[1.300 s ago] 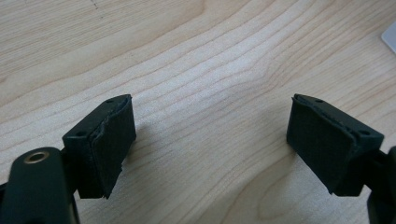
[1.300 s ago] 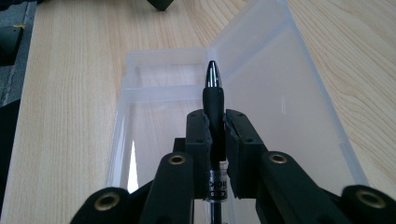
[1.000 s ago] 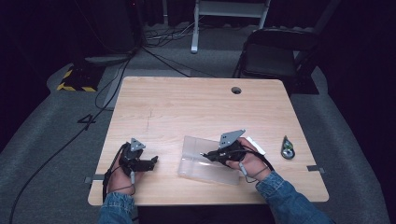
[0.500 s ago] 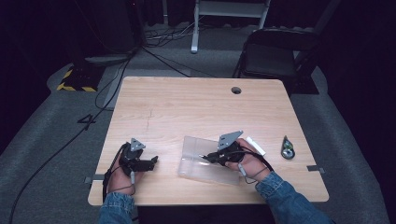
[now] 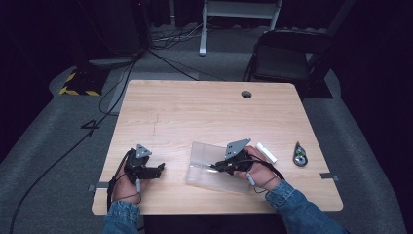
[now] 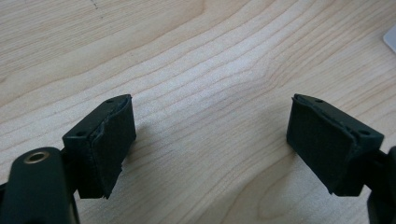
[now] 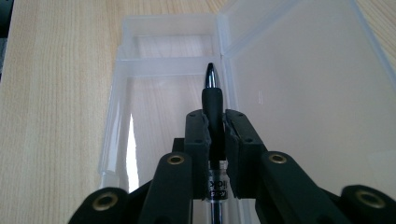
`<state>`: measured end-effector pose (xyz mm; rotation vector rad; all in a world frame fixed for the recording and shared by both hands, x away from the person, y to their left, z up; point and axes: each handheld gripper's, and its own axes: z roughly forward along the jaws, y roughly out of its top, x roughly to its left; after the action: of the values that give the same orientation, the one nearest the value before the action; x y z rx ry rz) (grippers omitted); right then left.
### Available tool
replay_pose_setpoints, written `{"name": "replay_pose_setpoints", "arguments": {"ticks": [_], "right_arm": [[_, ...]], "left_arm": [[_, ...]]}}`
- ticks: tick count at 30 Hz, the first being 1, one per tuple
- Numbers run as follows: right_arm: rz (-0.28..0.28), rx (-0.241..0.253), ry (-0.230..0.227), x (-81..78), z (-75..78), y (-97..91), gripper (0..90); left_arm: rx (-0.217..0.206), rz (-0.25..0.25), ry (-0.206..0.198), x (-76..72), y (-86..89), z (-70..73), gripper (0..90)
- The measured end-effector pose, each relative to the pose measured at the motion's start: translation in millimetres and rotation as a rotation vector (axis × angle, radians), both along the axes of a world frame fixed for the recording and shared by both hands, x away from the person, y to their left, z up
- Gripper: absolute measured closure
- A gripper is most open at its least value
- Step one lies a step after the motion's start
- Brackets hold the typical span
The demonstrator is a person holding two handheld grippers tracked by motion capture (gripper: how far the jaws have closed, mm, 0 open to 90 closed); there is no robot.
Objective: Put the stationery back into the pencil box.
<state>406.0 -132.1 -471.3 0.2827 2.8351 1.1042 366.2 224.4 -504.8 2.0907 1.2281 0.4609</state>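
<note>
A clear plastic box [image 5: 201,155] lies open near the table's front edge, its lid [image 7: 299,84] folded out flat beside the tray [image 7: 154,93]. My right gripper [image 5: 215,167] hangs over it, shut on a black pen [image 7: 212,91] with a silver tip. The pen points along the jaws over the tray. My left gripper [image 5: 159,169] rests on the bare wood to the left of the box. Its jaws stand apart [image 6: 210,135] with nothing between the pads [image 6: 112,140].
A white stick-shaped object [image 5: 266,152] lies just right of the box, and a small dark item [image 5: 299,154] farther right. The wooden table [image 5: 195,112] has a cable hole [image 5: 246,94] at the back. A black chair [image 5: 287,53] stands beyond the far right corner.
</note>
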Motion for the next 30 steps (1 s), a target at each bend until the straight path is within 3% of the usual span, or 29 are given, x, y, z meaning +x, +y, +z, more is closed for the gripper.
{"name": "replay_pose_setpoints", "arguments": {"ticks": [19,25,30], "right_arm": [[0.01,-0.02,-0.032,-2.2,-0.6,2.3,79.1],[0.0,-0.01,-0.034,-3.1,1.6,1.5,76.2],[-0.016,0.034,-0.037,-4.2,12.4,-3.8,72.8]], "left_arm": [[0.0,0.0,0.0,0.0,0.0,0.0,16.2],[-0.001,0.001,0.0,0.0,-0.1,0.0,16.1],[0.0,-0.001,0.001,0.0,0.0,0.0,16.2]]}}
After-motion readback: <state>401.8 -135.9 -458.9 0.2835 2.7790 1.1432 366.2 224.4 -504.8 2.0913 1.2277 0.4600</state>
